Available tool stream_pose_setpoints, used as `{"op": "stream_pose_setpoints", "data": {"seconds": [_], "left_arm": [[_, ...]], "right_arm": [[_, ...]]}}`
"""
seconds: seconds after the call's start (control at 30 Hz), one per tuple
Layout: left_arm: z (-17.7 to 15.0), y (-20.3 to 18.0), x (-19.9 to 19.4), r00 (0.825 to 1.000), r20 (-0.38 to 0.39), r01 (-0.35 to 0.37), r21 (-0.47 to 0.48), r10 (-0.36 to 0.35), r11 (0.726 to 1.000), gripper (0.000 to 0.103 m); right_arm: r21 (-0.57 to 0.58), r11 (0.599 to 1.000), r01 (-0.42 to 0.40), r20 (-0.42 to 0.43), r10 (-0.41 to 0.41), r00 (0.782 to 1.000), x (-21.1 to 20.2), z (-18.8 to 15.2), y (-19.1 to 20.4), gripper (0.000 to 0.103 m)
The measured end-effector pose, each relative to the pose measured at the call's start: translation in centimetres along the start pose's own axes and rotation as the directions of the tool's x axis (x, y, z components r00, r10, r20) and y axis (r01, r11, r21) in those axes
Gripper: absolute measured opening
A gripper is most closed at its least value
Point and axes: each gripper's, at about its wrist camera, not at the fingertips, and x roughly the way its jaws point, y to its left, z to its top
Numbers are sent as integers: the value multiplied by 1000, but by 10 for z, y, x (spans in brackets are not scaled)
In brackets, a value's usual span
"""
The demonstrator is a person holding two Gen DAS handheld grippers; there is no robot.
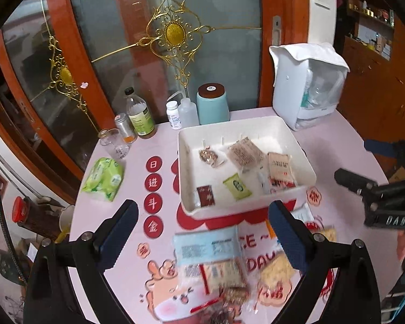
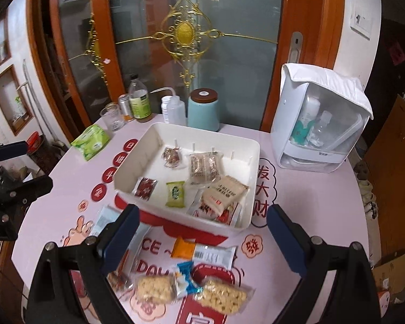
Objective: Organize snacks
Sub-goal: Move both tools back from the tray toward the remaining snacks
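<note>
Left claw [image 1: 202, 232]: jaws spread wide, nothing between them; it hangs above the loose packets at the near edge of the table.
Right claw [image 2: 202, 237]: also apart and empty, poised over the near packets, just short of the tray's front wall.
White tray [image 2: 137, 162]: sits mid-table and takes the sorted snacks; I judge it is the collecting bin, which is why it stands within reach of both hands.
Inside the tray: a green packet [image 2: 175, 194], a dark red one [image 2: 145, 187], a clear-wrapped bar [image 2: 203, 168] and beige packs [image 2: 224, 191] stacked at the right.
Still outside: two puffed-grain bars [image 2: 155, 289] [image 2: 221, 298], an orange-and-white wrapper [image 2: 205, 253] and a pale blue packet [image 1: 208, 245] under the left claw.
Pose: both grippers tilt down and forward, side by side but well apart.
Judgement: roughly half sorted; a pick from the near pile looks next.
Back row: bottles, a teal canister [image 2: 203, 113] and a white box [image 2: 321, 118], apart from the sorting.
</note>
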Motion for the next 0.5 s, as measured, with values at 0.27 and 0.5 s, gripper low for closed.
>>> {"op": "stream_pose_setpoints", "data": {"seconds": [0.27, 0.5], "left_arm": [[-60, 15, -40, 1000, -6, -2, -2, 2, 1000, 97], [-117, 22, -42, 998, -60, 32, -48, -34, 998, 97]], "right_arm": [[-64, 998, -17, 25, 19, 1000, -38, -37, 14, 96], [-63, 996, -55, -17, 54, 998, -37, -75, 23, 95]]}}
